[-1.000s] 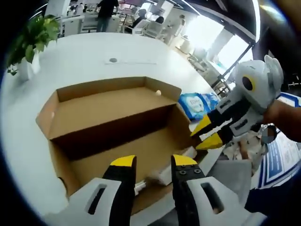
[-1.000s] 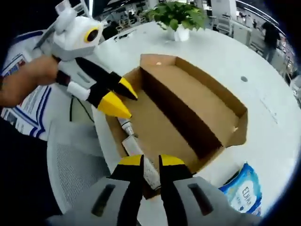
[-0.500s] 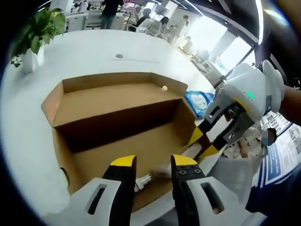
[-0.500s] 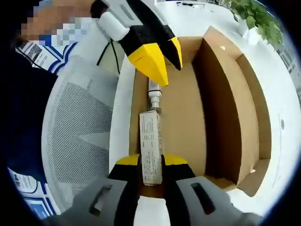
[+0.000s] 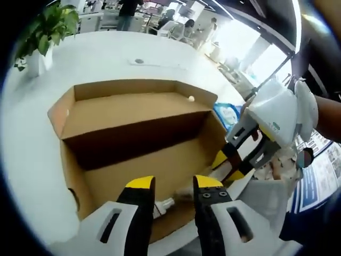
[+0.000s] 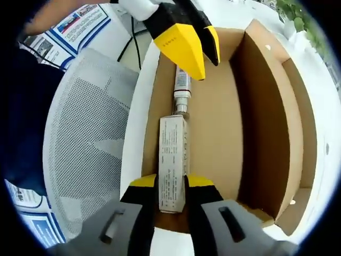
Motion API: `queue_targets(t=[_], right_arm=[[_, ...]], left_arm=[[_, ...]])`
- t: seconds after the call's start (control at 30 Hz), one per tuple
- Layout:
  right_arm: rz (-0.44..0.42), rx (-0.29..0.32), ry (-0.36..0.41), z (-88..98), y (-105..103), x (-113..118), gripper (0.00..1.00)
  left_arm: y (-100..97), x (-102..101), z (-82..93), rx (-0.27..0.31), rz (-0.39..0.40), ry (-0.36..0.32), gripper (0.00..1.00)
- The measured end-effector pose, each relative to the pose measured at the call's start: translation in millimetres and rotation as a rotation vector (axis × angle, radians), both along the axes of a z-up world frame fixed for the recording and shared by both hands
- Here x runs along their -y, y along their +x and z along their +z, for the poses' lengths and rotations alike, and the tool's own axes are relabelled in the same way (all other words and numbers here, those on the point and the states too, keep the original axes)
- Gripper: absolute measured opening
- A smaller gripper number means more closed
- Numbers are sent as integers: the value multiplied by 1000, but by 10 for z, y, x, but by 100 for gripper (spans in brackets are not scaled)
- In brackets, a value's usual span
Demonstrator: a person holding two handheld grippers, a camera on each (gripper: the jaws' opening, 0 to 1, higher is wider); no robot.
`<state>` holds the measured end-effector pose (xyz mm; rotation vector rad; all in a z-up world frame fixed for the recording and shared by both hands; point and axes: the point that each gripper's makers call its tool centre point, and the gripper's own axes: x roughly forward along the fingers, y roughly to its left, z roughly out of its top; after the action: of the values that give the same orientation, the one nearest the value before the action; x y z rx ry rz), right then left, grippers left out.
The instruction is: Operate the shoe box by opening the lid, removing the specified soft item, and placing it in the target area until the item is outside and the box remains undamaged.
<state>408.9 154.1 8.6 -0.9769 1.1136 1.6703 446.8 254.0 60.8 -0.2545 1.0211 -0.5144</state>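
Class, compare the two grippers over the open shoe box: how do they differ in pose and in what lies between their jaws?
The right gripper straddles the white tube, its jaws either side of the flat end; the left gripper hangs near the cap end with nothing between its jaws. The right one reaches deep into the shoe box; the left one hangs at its near edge. Both have yellow-tipped black jaws.

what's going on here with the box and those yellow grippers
A person is working two yellow-tipped handheld grippers inside an open brown cardboard shoe box on a white round table. The right gripper has its jaws on either side of a long white tube lying along the box floor near the front wall. The left gripper hovers at the tube's cap end. The tube hasn't been lifted out.
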Motion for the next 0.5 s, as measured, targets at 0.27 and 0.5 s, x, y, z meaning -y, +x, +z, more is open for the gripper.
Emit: queue_targets(t=[0.27,0.5], right_arm=[[-17,1,2,-88,2,-33,19],[-26,23,6,-189,22,-56,18]], left_arm=[[-30,29,-56,-16,-12,2,26],[-3,34,-72,-19,-18,3,26]])
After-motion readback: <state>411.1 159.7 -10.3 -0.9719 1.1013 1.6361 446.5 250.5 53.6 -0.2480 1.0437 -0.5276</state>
